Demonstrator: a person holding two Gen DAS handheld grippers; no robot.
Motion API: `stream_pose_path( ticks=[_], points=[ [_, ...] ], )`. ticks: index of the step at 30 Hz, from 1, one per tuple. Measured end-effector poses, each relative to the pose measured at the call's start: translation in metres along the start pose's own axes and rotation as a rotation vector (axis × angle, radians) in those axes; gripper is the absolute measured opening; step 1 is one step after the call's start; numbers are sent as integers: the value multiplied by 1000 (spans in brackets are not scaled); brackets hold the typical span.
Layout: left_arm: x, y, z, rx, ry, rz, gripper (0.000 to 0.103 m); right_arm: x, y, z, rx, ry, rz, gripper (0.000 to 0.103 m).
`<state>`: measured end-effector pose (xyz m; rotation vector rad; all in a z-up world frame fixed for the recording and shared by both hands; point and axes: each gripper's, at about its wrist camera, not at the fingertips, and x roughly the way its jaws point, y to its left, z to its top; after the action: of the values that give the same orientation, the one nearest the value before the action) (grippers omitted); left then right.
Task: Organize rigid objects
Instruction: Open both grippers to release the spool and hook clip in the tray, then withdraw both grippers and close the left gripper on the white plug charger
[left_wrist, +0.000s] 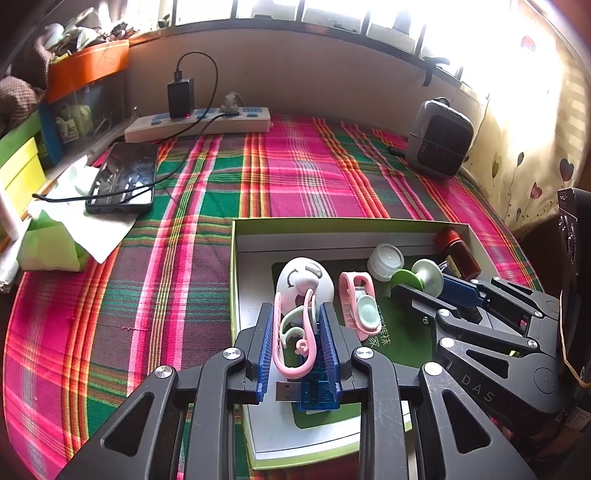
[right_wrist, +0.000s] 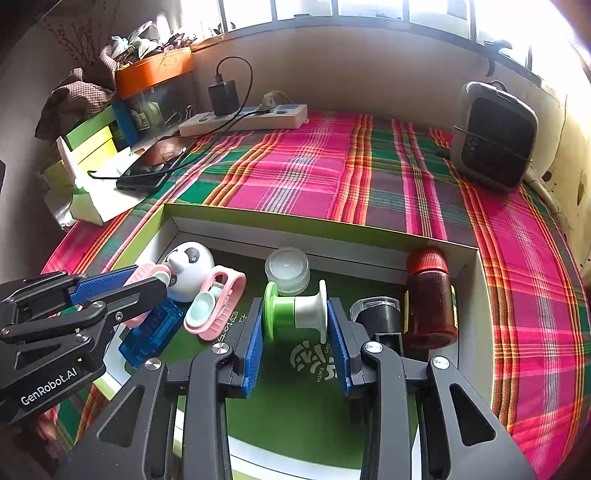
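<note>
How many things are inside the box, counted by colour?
Pink: 2, clip and clip
White: 1, panda
Blue: 1, USB part
Clear: 1, jar
Green and white: 1, spool
Black: 1, black cap
Brown with red cap: 1, bottle
Total: 8

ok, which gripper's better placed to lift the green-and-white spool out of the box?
Right. The right gripper already has its pads on either side of the spool. The left gripper is occupied with a pink clip.
</note>
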<state>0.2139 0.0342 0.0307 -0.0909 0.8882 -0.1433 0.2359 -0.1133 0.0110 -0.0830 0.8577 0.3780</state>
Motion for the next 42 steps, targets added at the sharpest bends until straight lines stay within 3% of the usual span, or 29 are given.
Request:
stream_pose_path(
  ticks=[17,26,42],
  points=[
    [-3,-6,-3,8,3,-12,36,-9,0,-2,15,-12,2,49],
    [-12,-7,-4,7,-14,7,45,-16,1,-5,23,-20,-7,49],
    [-37,-6,-12,3,-42,-12,45,-39,4,-14,40,-46,-13,49]
  ],
)
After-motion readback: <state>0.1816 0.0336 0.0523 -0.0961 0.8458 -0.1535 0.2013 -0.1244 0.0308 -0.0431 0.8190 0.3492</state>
